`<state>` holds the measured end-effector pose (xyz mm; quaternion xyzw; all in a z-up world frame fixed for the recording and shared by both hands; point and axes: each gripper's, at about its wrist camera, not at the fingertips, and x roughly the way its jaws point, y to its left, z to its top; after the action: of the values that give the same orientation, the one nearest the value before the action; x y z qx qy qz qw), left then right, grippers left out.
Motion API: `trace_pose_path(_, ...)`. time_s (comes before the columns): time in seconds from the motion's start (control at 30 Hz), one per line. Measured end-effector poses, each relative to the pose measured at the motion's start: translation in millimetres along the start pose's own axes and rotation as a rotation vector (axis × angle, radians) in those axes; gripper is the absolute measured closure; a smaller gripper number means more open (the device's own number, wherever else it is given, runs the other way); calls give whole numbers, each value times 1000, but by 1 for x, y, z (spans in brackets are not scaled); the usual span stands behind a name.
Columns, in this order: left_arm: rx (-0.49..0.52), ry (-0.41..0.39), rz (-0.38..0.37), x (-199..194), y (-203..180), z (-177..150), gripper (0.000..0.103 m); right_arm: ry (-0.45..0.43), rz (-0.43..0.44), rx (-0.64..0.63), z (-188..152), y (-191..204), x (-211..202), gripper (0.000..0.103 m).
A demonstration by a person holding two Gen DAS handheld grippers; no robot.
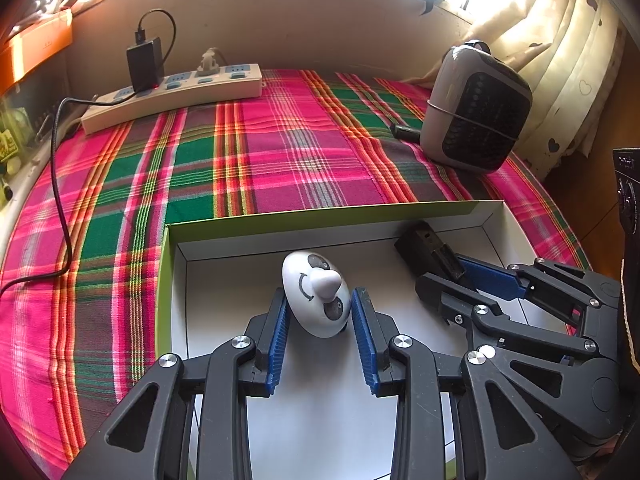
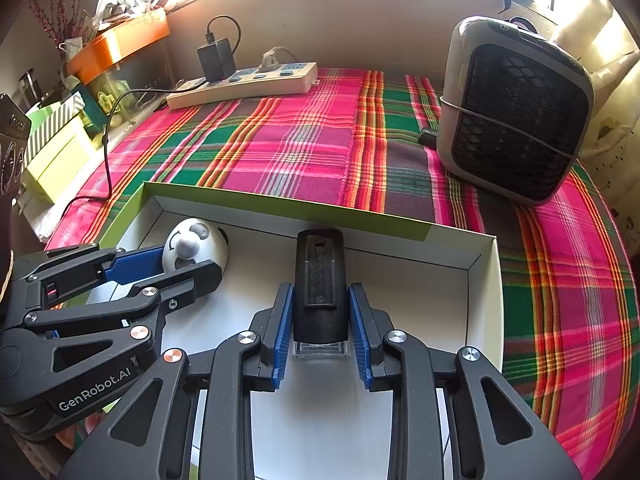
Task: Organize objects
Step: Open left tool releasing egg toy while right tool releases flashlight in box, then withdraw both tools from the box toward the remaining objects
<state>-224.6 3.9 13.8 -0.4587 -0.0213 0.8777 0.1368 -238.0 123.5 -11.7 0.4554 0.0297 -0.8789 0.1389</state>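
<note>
A shallow white box with a green rim (image 1: 320, 210) (image 2: 280, 202) lies on the plaid cloth. My left gripper (image 1: 320, 300) is shut on a white egg-shaped toy (image 1: 314, 292) with a grey knob, inside the box at its left; the toy also shows in the right wrist view (image 2: 196, 246). My right gripper (image 2: 320, 296) is shut on a black oblong device (image 2: 319, 280) with a clear end, held inside the box at its right. The right gripper (image 1: 460, 280) and the device (image 1: 428, 248) also show in the left wrist view, and the left gripper (image 2: 188, 264) in the right wrist view.
A grey speaker-like unit (image 1: 476, 110) (image 2: 516, 108) stands at the back right. A white power strip (image 1: 172, 96) (image 2: 244, 84) with a black charger (image 1: 145, 62) and its cable (image 1: 60, 184) lies at the back left. Boxes and clutter (image 2: 60, 144) sit left of the table.
</note>
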Motion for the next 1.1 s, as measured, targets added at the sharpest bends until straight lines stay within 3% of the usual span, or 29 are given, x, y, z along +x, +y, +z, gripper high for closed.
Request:
trace_pose_path(0.37,16,3,9,-1,-3,-2,67,-5,6,2,-1,-2,-2,74)
trace_pose_path(0.6,9,-14,11,-13,-2,-6,63,-27,3,6,-5,-4,-13,59)
trace_pose_path(1.1,-39,-106,45,-66,13,-31,62,-99,5,-10,-33,-17,-61,59)
